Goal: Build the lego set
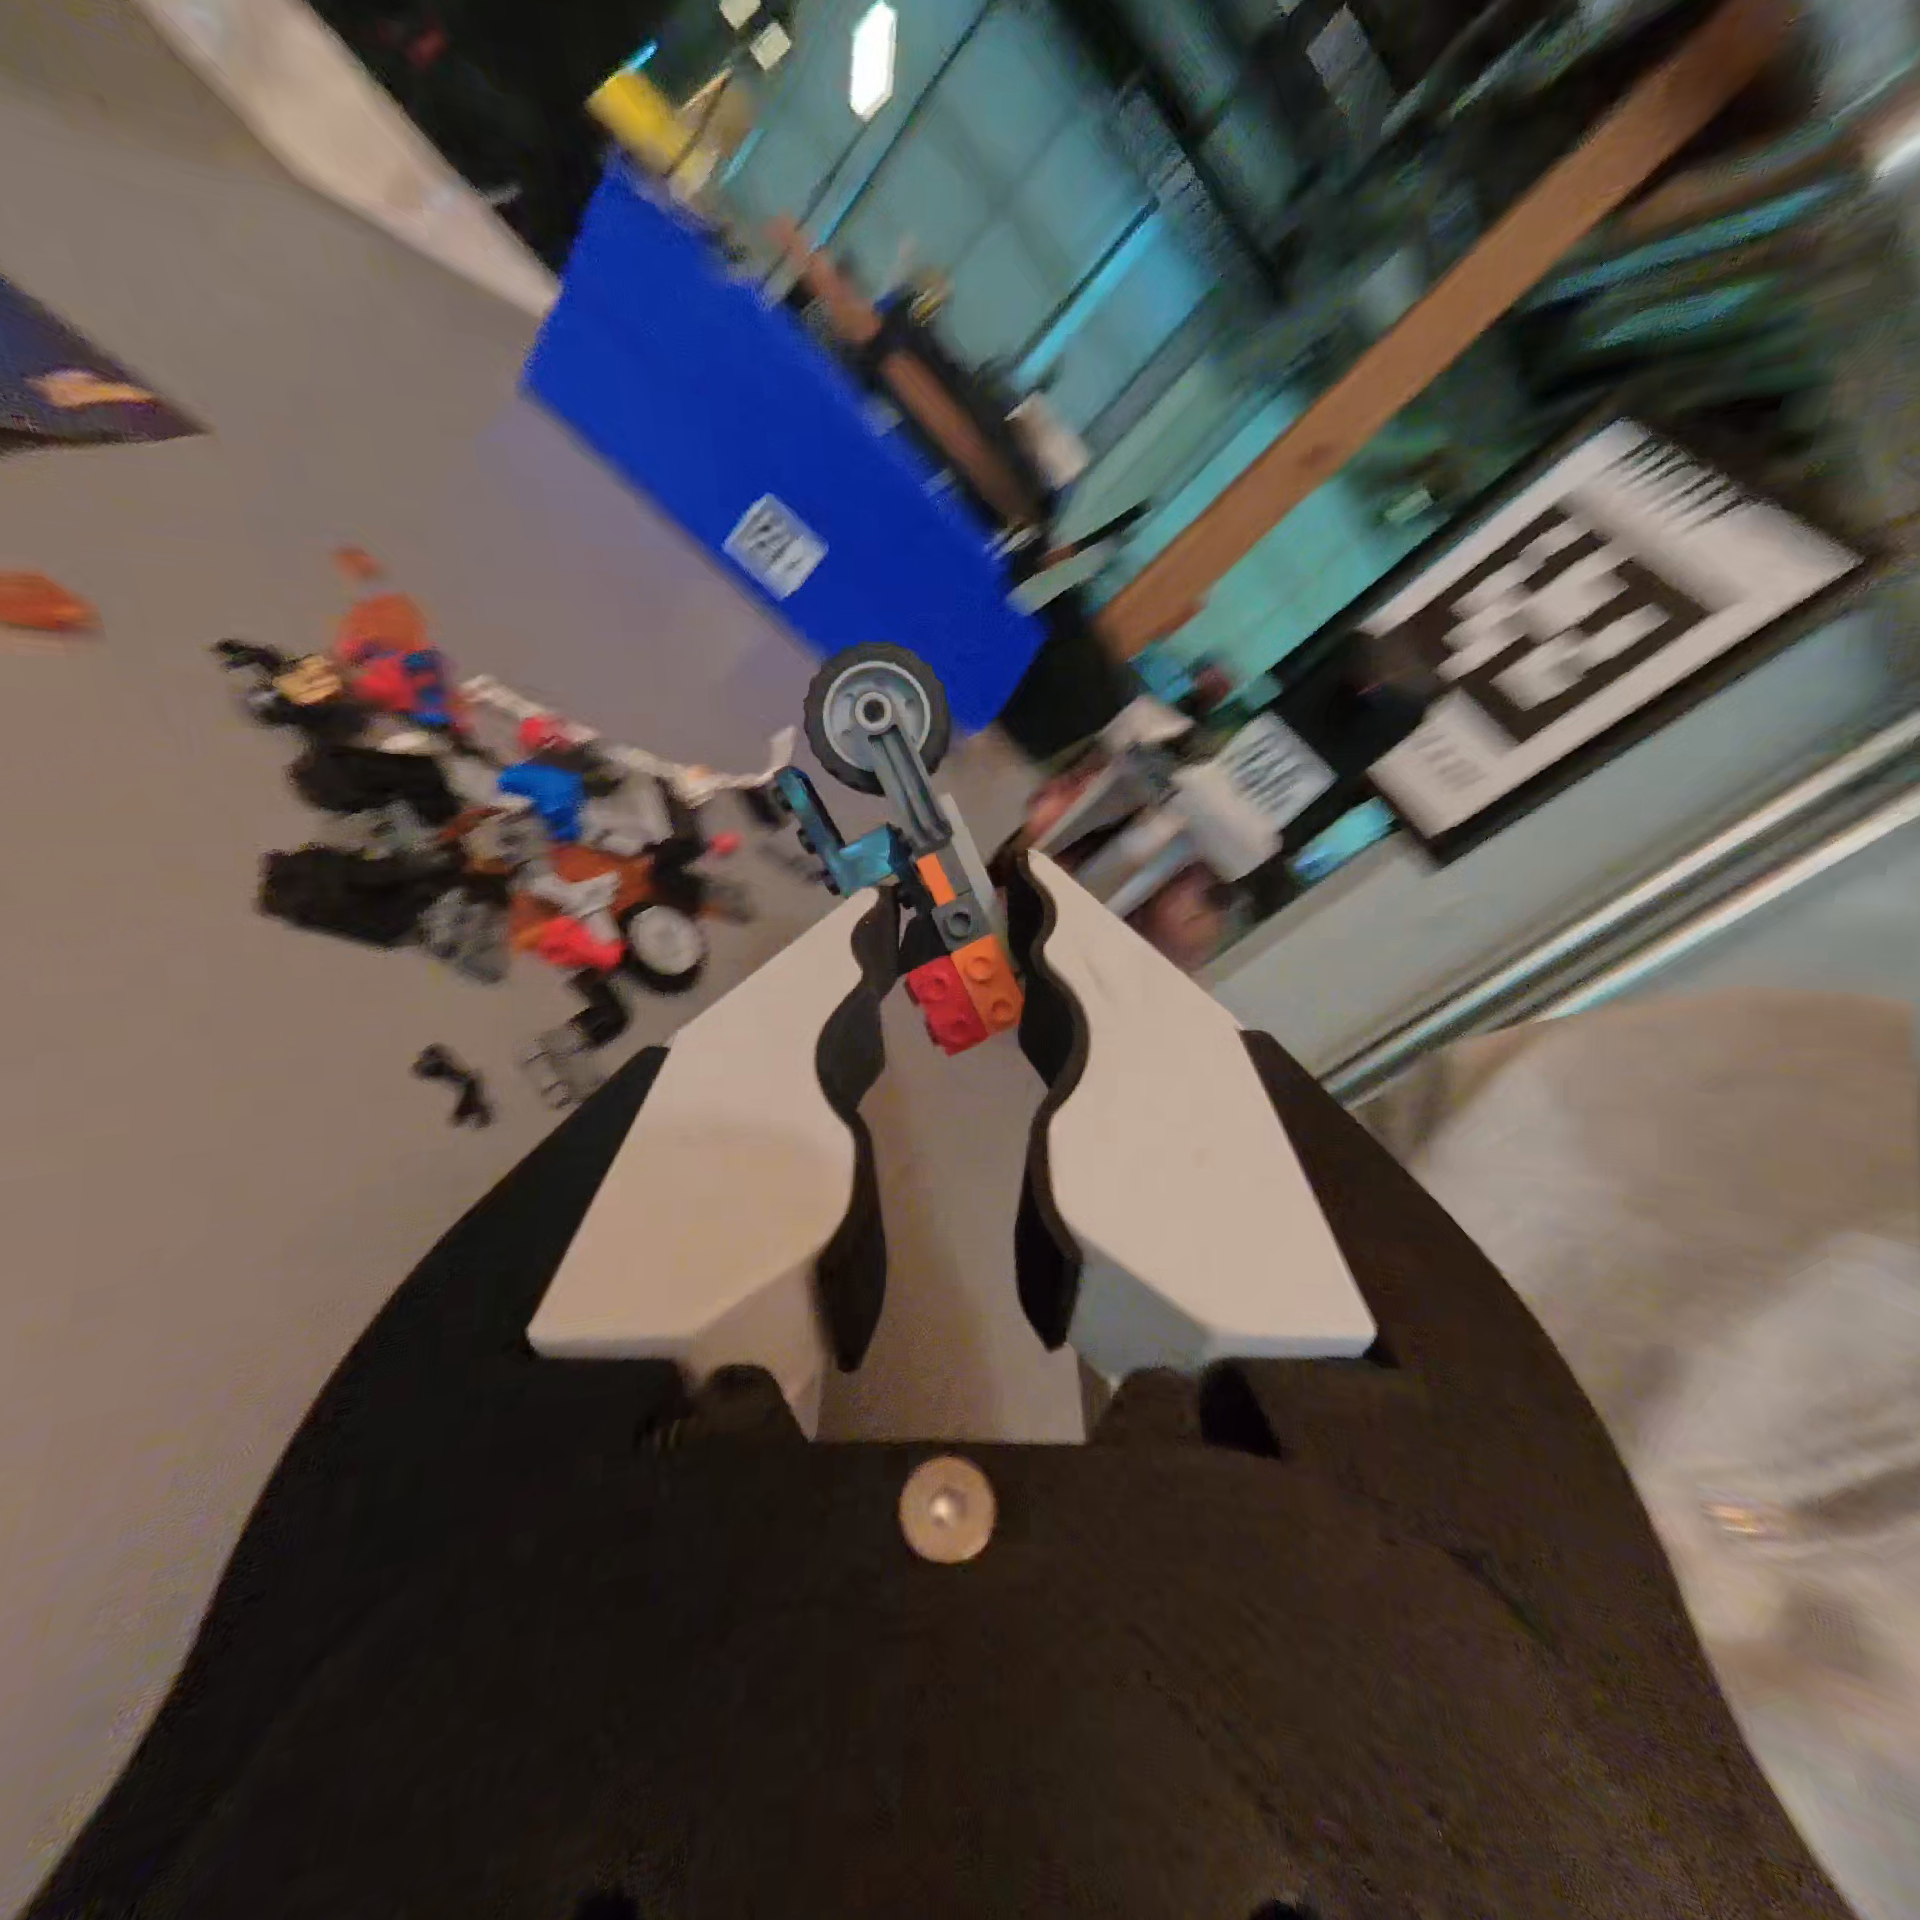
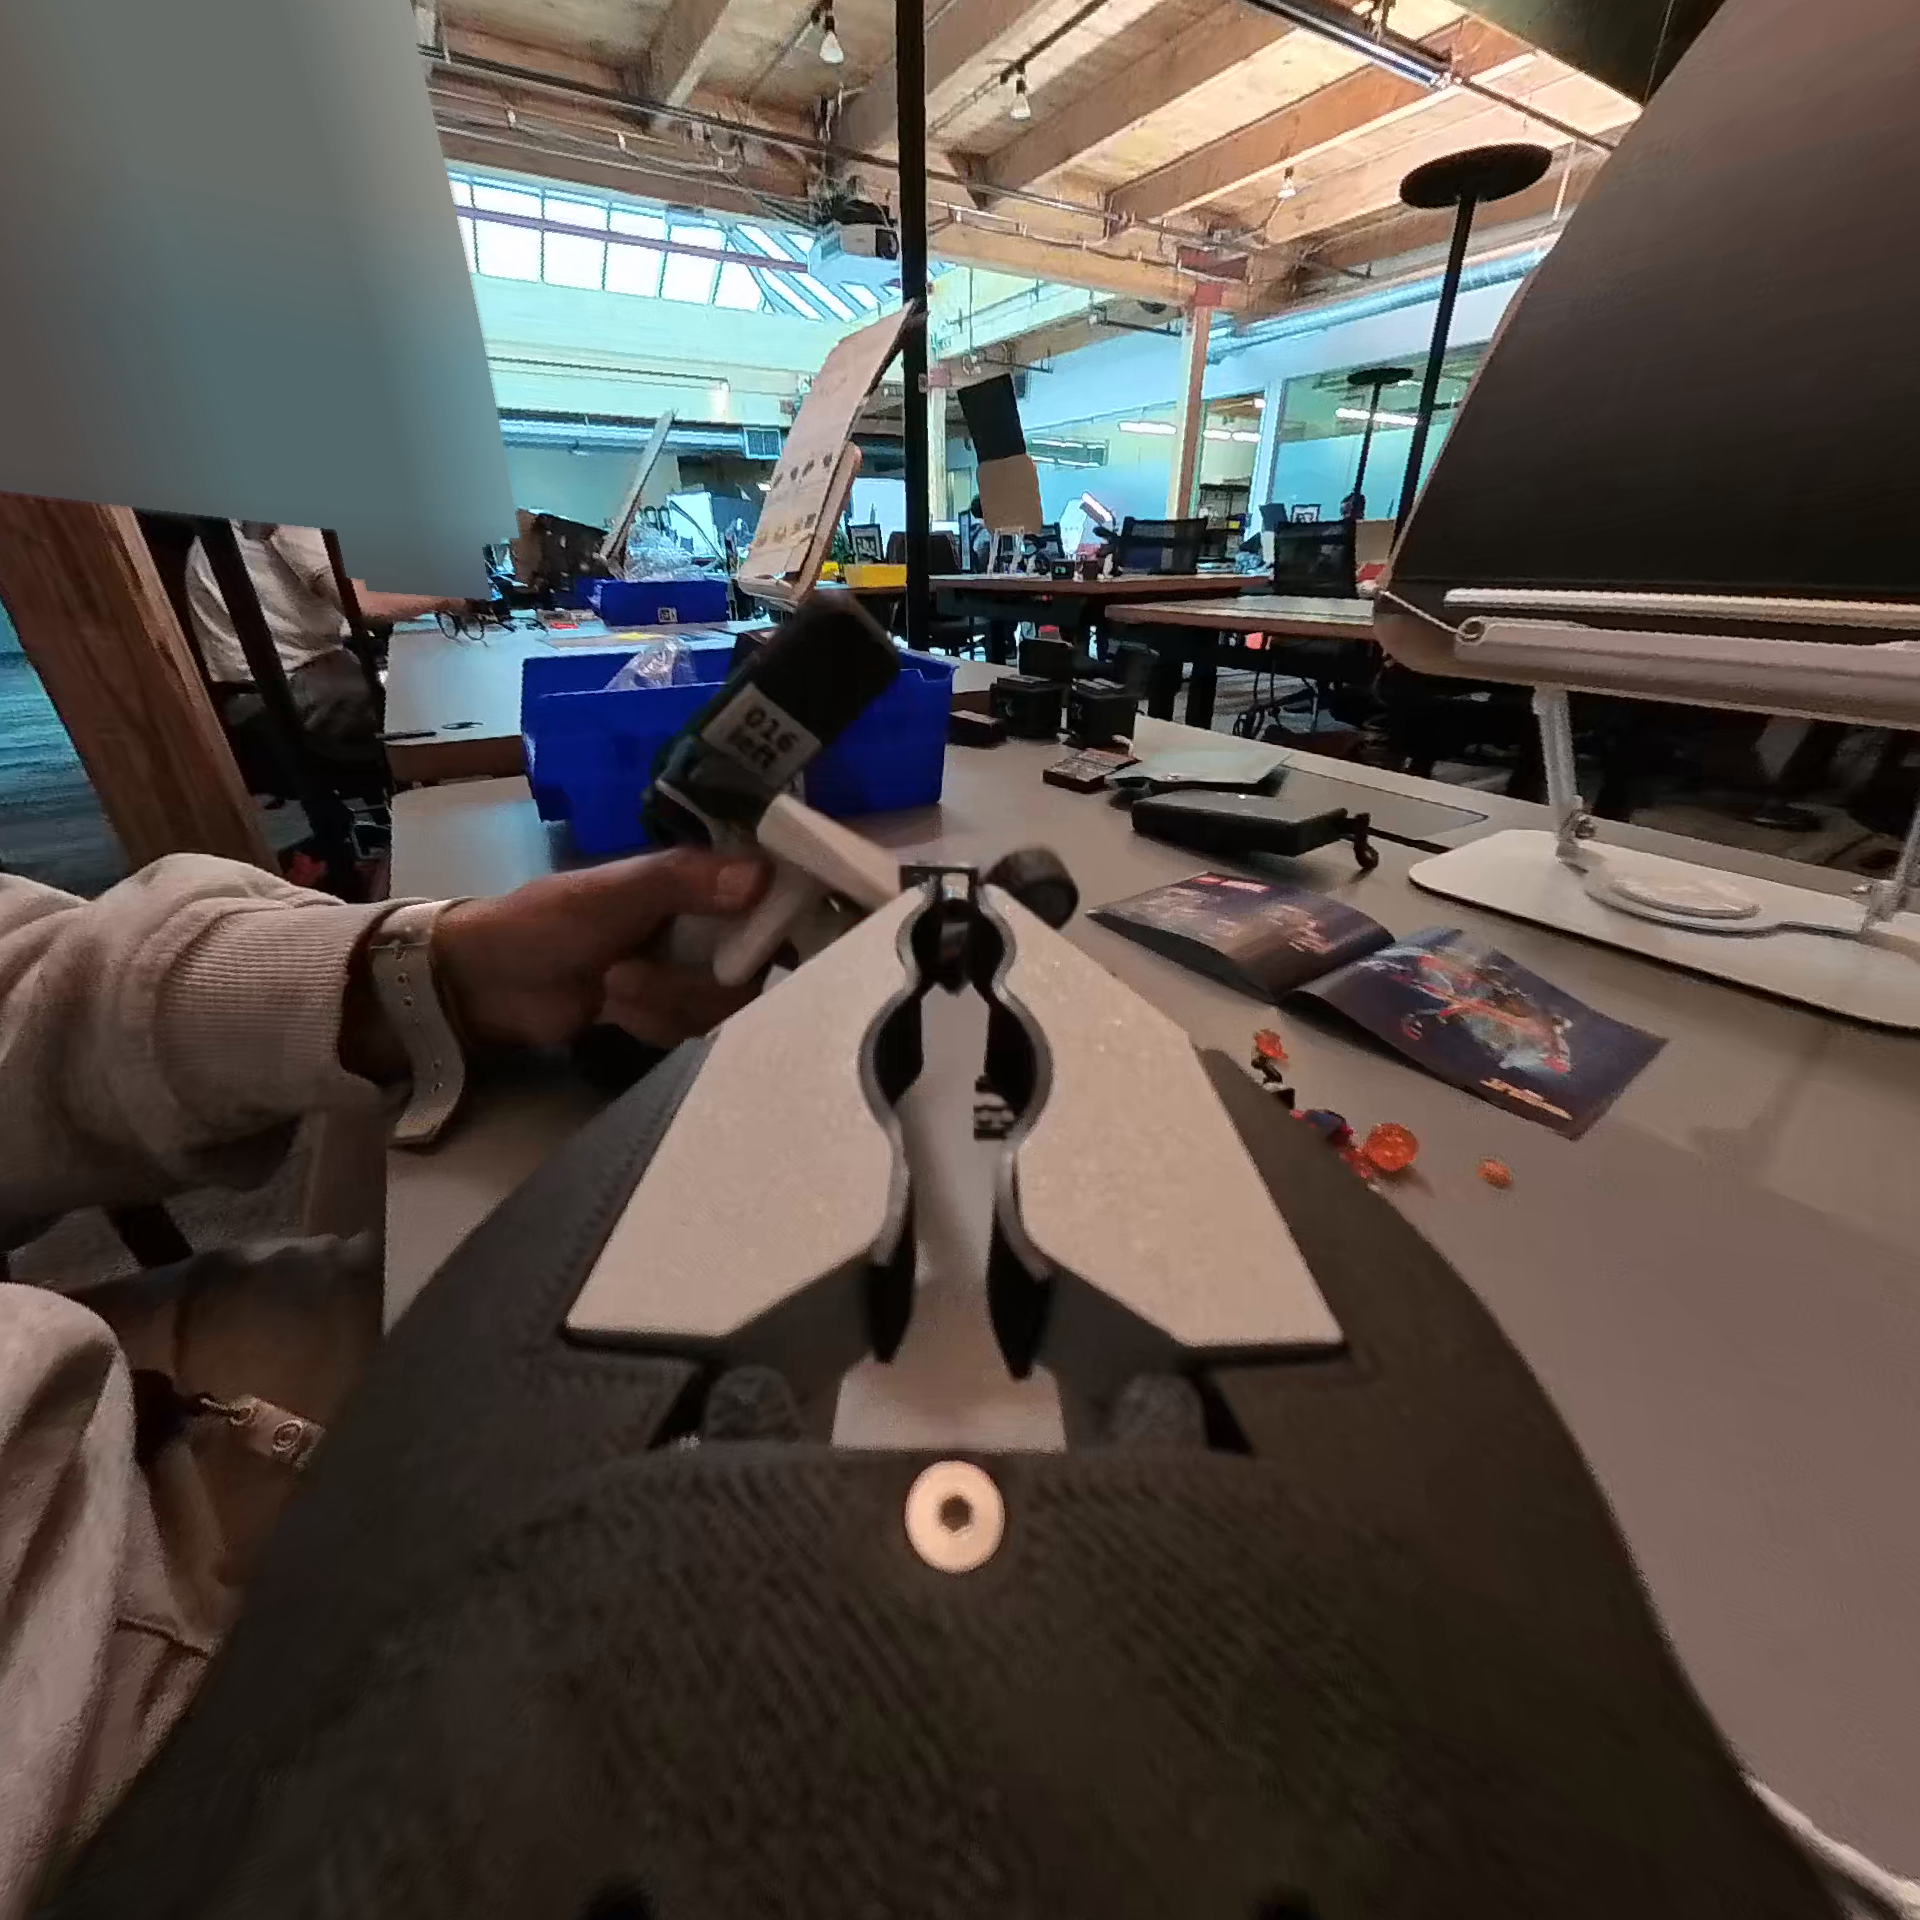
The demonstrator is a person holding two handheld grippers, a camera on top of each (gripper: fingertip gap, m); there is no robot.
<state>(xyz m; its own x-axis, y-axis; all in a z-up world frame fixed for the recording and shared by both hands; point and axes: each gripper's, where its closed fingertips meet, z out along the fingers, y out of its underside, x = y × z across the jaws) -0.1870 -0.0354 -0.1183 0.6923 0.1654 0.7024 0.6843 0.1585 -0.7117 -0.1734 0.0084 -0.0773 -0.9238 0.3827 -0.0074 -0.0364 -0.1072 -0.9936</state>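
My left gripper point(image 1: 956, 881) is shut on a small toy-brick build point(image 1: 961, 997) of red, orange, grey and teal pieces, with a black wheel point(image 1: 876, 717) on a grey arm sticking out past the tips. It holds the build above the grey table point(image 1: 208, 1039). In the right wrist view a hand point(image 2: 582, 945) holds the left gripper's black body point(image 2: 774, 717), angled toward my right gripper point(image 2: 948, 902). The right gripper's jaws are nearly closed on a small black piece point(image 2: 940, 883). The wheel point(image 2: 1034, 883) shows just beyond the tips.
A pile of loose bricks point(image 1: 468, 831) lies on the table to the left. A blue bin point(image 2: 603, 748) stands at the back. An open booklet point(image 2: 1371, 977), orange translucent pieces point(image 2: 1387, 1148) and a monitor stand point(image 2: 1662, 935) are on the right. Left tips to right tips: about 7 cm.
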